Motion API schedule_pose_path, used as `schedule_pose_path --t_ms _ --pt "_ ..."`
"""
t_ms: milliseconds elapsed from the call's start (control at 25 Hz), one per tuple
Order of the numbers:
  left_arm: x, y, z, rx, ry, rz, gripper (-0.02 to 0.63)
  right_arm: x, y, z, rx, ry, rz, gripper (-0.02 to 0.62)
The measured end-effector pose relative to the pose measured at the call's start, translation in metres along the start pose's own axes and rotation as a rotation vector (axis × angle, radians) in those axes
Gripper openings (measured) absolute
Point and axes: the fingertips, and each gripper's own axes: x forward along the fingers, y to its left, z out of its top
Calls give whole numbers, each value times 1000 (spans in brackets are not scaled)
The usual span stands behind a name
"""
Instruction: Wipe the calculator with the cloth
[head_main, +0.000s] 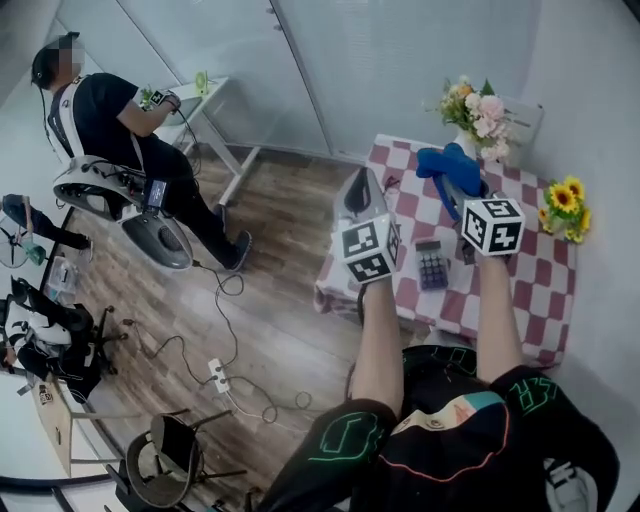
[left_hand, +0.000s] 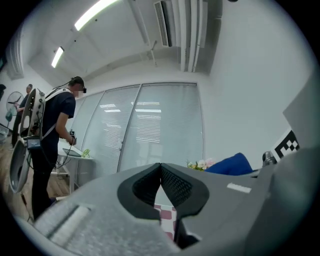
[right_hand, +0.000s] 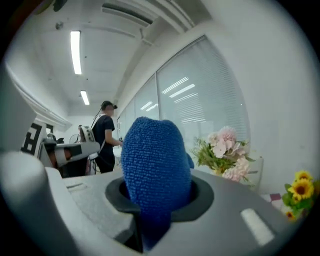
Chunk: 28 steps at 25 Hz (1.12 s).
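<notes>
While right gripper (right_hand: 156, 205) clamps blue cloth (right_hand: 155, 160), left gripper (left_hand: 160, 170) has jaws together, empty
calculator (head_main: 432, 265) on checkered table (head_main: 545, 290) between both grippers; pink flowers (head_main: 475, 110) behind cloth; sunflowers (head_main: 565, 208) at right

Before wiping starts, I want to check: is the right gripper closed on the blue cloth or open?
Shut on it: its own view shows the blue cloth pinched between the jaws of the right gripper.

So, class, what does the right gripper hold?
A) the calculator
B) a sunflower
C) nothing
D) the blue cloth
D: the blue cloth is clamped in the jaws of the right gripper, as that gripper's view shows, while the calculator lies on the table.
</notes>
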Motion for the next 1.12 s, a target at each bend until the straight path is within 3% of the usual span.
schedule_pose_path --t_ms 120,240,720,1120 --pt "0 -14 2 85 6 -24 11 -9 0 22 -7 -86 -54 118" --pt "7 -29 0 134 5 -66 11 -10 -7 28 -22 -96 -74 112" --pt "29 -30 1 163 -12 -92 11 0 -18 40 -93 -105 -78 112" --pt "25 -15 -9 155 5 -70 11 4 -9 45 -147 -112 -72 106"
